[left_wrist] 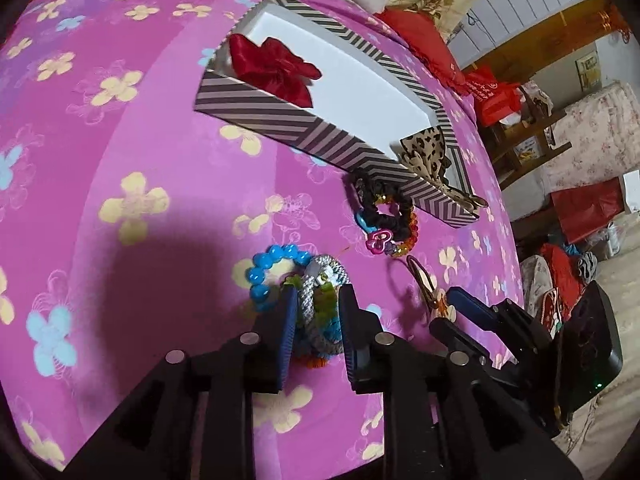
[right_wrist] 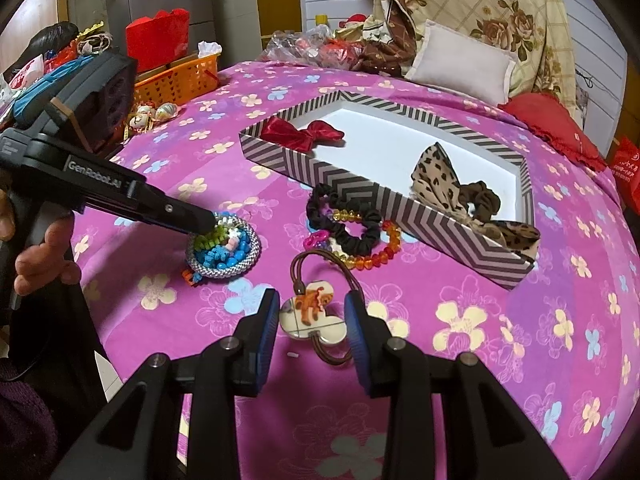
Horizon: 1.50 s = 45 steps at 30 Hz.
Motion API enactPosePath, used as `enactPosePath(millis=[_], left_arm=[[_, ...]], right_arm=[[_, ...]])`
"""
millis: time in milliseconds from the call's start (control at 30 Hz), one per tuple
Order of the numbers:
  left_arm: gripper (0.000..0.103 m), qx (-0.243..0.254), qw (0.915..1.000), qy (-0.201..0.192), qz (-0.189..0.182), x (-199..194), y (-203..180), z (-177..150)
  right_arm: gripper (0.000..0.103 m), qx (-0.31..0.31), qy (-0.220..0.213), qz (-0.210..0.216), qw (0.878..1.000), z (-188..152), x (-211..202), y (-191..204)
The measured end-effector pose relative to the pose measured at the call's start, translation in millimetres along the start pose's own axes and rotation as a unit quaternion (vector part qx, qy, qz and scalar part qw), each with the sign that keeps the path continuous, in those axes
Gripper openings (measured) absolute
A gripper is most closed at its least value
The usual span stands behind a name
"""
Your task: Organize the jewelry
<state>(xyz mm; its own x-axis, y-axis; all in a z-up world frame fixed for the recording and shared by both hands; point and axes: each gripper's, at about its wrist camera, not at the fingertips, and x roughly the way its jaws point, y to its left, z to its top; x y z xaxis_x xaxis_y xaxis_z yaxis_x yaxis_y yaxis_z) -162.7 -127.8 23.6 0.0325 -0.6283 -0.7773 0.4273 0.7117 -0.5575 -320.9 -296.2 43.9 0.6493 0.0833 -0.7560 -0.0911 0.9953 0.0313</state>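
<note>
A striped box [left_wrist: 320,136] [right_wrist: 400,208] lies on the pink bedspread with a red bow [left_wrist: 276,68] [right_wrist: 304,136] and a leopard bow [left_wrist: 428,152] [right_wrist: 440,184] in it. My left gripper [left_wrist: 318,300] [right_wrist: 204,226] straddles a pile of bracelets: a grey rope bracelet [left_wrist: 320,280] [right_wrist: 248,252] and a blue bead bracelet [left_wrist: 264,276]; its jaws are close around the pile, on the bed. My right gripper [right_wrist: 312,312] [left_wrist: 448,308] is open around a brown hair tie with a cartoon charm [right_wrist: 312,312]. A black scrunchie [left_wrist: 384,208] [right_wrist: 348,220] and an orange bead bracelet [right_wrist: 372,256] lie by the box.
An orange basket [right_wrist: 180,80] and red bags stand beyond the bed's left edge. Pillows [right_wrist: 464,64] lie at the head. The bed's right edge [left_wrist: 508,240] drops to a cluttered floor.
</note>
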Motion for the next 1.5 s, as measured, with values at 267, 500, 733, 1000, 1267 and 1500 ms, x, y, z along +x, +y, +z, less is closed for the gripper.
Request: enactPosePath(millis=[267,500,733,1000,1267,1500], left_arm=[[0.009,0.012,0.9995,-0.027,-0.015,-27.4,-7.6,-1.0],[0.009,0.024,0.9981,-0.052,-0.021,-48.4,-19.8,8.2],[0.009,0.034,0.9973,-0.065,-0.007,-47.6,-29.4,20.8],[0.009,0.058,0.9934,-0.094,0.031,-44.1,-45.9,53.7],[0.009,0.083,0.9878,-0.109,0.074,-30.5,-57.0,80.2],[0.009,0.101,0.983,-0.113,0.103,-13.5,-62.7,97.6]], right_arm=[[0.034,-0.005,-0.012,-0.004,1.0,2.7,-3.7,0.4],[0.034,-0.01,-0.027,-0.01,1.0,9.0,-12.5,4.5],[0.034,-0.015,-0.039,-0.02,0.999,19.7,-17.4,1.6],[0.034,-0.019,-0.062,-0.04,0.997,47.3,-20.4,-11.6],[0.034,-0.014,-0.073,-0.052,0.996,77.7,-9.8,-30.3],[0.034,0.001,-0.074,-0.055,0.996,97.5,5.6,-49.1]])
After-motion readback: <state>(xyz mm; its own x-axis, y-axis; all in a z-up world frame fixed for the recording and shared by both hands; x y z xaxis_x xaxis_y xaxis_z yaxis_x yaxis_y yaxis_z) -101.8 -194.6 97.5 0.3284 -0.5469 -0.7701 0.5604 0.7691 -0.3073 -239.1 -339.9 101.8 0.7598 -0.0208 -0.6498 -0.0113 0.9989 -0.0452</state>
